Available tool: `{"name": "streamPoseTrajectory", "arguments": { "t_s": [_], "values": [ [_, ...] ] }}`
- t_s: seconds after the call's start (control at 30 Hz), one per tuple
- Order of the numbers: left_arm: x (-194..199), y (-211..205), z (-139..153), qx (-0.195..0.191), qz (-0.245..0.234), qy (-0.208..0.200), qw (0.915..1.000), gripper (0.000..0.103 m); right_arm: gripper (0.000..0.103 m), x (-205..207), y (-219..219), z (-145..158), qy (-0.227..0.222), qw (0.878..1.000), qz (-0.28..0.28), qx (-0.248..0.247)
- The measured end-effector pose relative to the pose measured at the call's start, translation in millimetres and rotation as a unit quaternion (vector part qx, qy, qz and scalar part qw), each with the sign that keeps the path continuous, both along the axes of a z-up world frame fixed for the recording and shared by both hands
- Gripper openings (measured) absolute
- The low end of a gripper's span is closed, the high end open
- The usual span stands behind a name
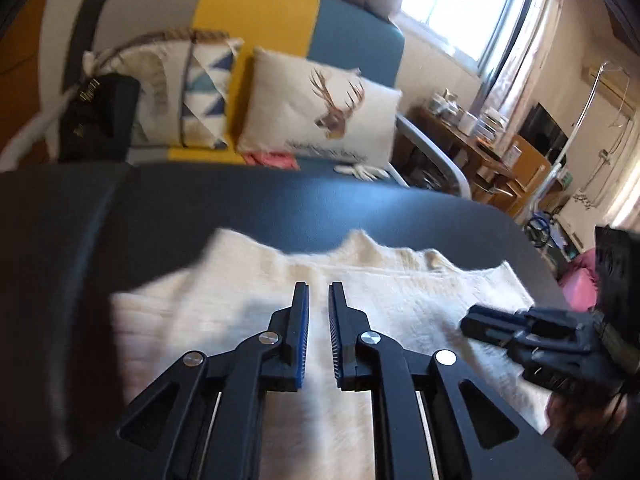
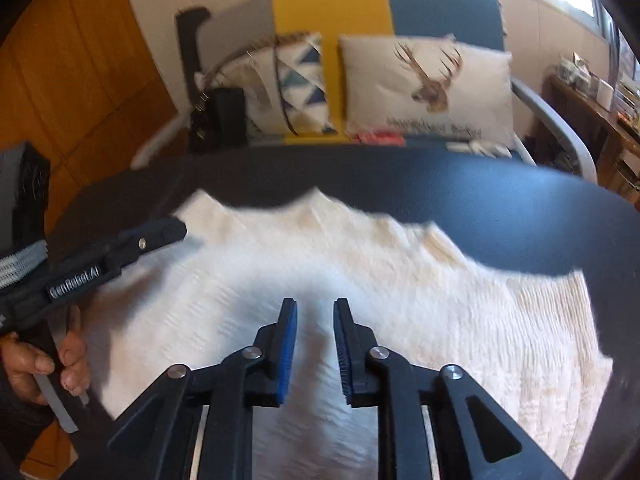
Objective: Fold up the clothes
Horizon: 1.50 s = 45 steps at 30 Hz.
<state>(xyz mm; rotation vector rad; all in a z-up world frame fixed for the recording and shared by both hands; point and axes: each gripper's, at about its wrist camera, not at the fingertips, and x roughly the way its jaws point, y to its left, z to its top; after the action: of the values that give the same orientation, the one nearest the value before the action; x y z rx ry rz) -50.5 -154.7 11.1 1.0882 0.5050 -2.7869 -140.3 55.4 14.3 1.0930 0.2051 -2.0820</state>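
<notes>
We see a cream knitted garment (image 1: 360,312) spread flat on the dark table (image 1: 200,208), its wavy far edge toward the sofa (image 1: 352,36) beyond the table. Taking the garment as our landmark: the left gripper (image 1: 319,292) hangs over its middle, jaws parted by a narrow gap with nothing between the blue pads (only cloth showing underneath). The right gripper (image 2: 316,308) also sits over the garment's middle, jaws released a little wider, likewise empty. In the right wrist view the left gripper's black body reaches in over the garment's left edge, and a hand (image 2: 44,364) grips its handle just off that edge. In the left wrist view the right gripper lies low over the garment's right side. Behind the garment, on the sofa, stands a deer cushion (image 1: 320,112).
</notes>
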Motion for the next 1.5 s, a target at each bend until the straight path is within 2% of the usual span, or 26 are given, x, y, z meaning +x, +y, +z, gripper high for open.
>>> {"name": "streamPoseTrajectory", "arguments": {
  "t_s": [0.07,0.13,0.17,0.23,0.33,0.43,0.5,0.6,0.67,0.7,0.77,0.83,0.9,1.03,1.13,1.2,1.27,1.33,1.4,1.5],
  "values": [
    [1,-5,-7,-0.006,-0.01,-0.017,0.9998,0.012,0.02,3,-12,1,0.005,1.0,0.016,0.002],
    [-8,-9,-27,-0.026,-0.008,-0.077,0.9967,0.013,0.02,2,-27,-9,-0.006,0.999,0.032,0.015],
    [-7,-14,-34,-0.024,0.0,-0.081,0.9965,0.014,0.02,-2,-33,-17,-0.005,0.999,0.028,0.032],
    [-1,-24,-33,0.002,0.028,-0.062,0.9977,0.012,0.02,-9,-45,-34,-0.001,0.998,0.019,0.068],
    [11,-32,-23,0.021,0.061,-0.042,0.997,0.012,0.02,-15,-42,-31,-0.016,0.999,0.001,0.049],
    [24,-32,-10,0.032,0.053,-0.007,0.9981,0.012,0.02,-12,-45,-16,-0.019,0.999,0.008,0.037],
    [20,-28,-7,0.025,0.038,-0.01,0.9989,0.013,0.022,-8,-54,-8,-0.026,0.999,0.033,0.007],
    [5,-35,-31,0.022,0.062,-0.073,0.9952,0.013,0.022,-13,-85,-25,-0.039,0.997,0.051,0.044],
    [13,-47,-36,0.064,0.082,-0.051,0.9933,0.013,0.022,-21,-101,-40,-0.047,0.996,0.048,0.064],
    [20,-50,-30,0.077,0.089,-0.039,0.9923,0.013,0.022,-26,-100,-41,-0.044,0.997,0.039,0.049],
    [39,-55,-17,0.085,0.103,-0.014,0.991,0.013,0.022,-30,-91,-36,-0.065,0.997,0.03,0.032],
    [62,-57,-4,0.077,0.112,0.005,0.9907,0.013,0.022,-25,-69,-23,-0.051,0.998,0.031,0.014],
    [89,-56,3,0.077,0.101,0.02,0.9917,0.013,0.023,-15,-41,-11,-0.048,0.998,0.045,-0.002],
    [117,-39,-2,0.072,0.06,0.006,0.9956,0.013,0.024,0,27,-7,-0.054,0.998,0.025,-0.001],
    [117,-25,-21,0.041,0.072,-0.048,0.9954,0.013,0.024,3,75,-10,-0.061,0.998,-0.023,-0.006],
    [115,-29,-37,0.056,0.09,-0.057,0.9927,0.016,0.024,0,97,-23,-0.075,0.995,-0.061,-0.002],
    [123,-35,-34,0.091,0.1,-0.046,0.9897,0.016,0.022,-9,114,-36,-0.098,0.991,-0.08,-0.031],
    [133,-40,-27,0.116,0.106,-0.03,0.9871,0.016,0.022,-14,123,-37,-0.123,0.986,-0.095,-0.058],
    [143,-37,-18,0.099,0.099,-0.023,0.9899,0.016,0.024,-12,125,-30,-0.134,0.983,-0.1,-0.076],
    [155,-24,-12,0.067,0.066,-0.036,0.995,0.017,0.024,-2,125,-15,-0.118,0.985,-0.091,-0.081]
  ]
}}
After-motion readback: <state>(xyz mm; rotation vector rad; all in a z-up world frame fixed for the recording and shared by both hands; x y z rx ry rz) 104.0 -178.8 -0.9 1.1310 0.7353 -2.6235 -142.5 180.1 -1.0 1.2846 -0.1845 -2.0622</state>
